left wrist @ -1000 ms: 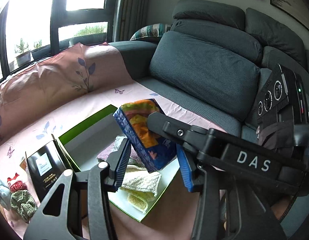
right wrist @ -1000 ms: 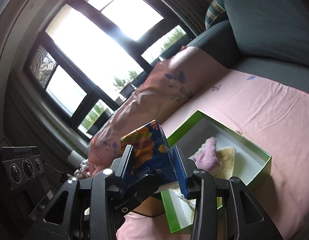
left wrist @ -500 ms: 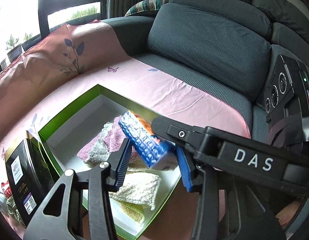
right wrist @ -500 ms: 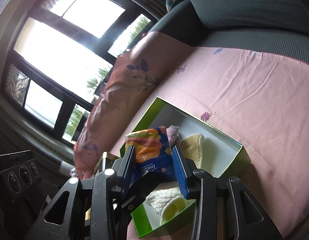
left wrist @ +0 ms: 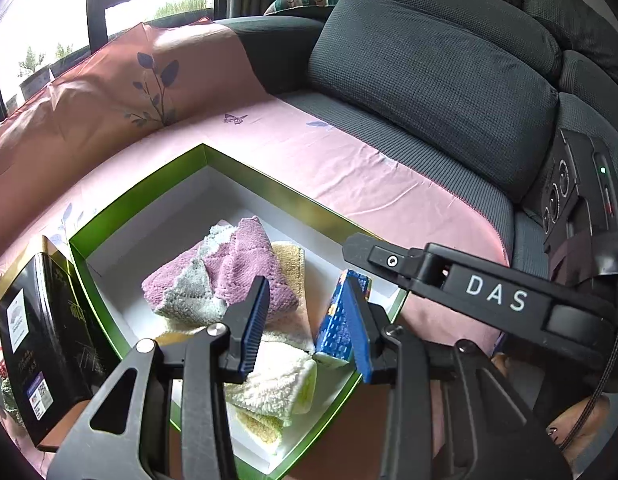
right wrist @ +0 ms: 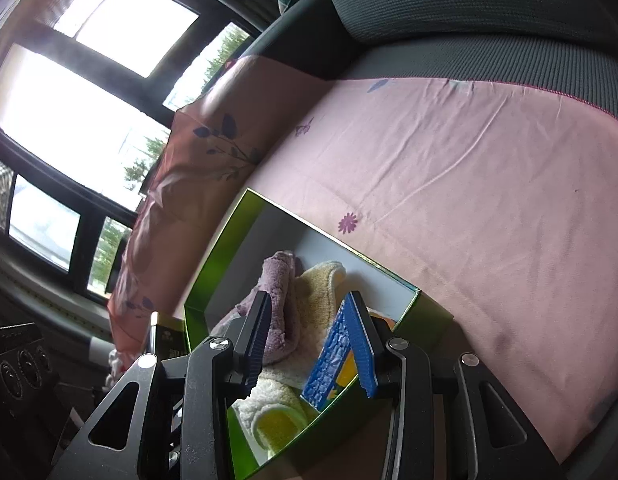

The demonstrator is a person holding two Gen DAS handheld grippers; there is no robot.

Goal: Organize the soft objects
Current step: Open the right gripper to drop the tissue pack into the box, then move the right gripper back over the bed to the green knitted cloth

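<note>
A green box (left wrist: 269, 184) with a white inside lies on the pink sheet. In it are a folded pink-and-grey towel (left wrist: 225, 276) and cream-yellow towels (left wrist: 277, 388). A blue floral tissue pack (left wrist: 339, 320) stands on edge at the box's right wall, leaning against one pad of each gripper. My left gripper (left wrist: 307, 326) is open above the box. My right gripper (right wrist: 313, 340) is open too, with the tissue pack (right wrist: 329, 364) by its right finger and the towels (right wrist: 281, 304) between the pads.
A black-and-gold box lid (left wrist: 41, 344) leans at the green box's left side. Small soft items (left wrist: 5, 396) lie at the far left edge. Grey sofa cushions (left wrist: 429, 80) rise behind the sheet. The right gripper's arm (left wrist: 489, 292) crosses the left wrist view.
The tissue pack came down from above the box into it. Both grippers have opened and the pack now rests inside against the right wall.
</note>
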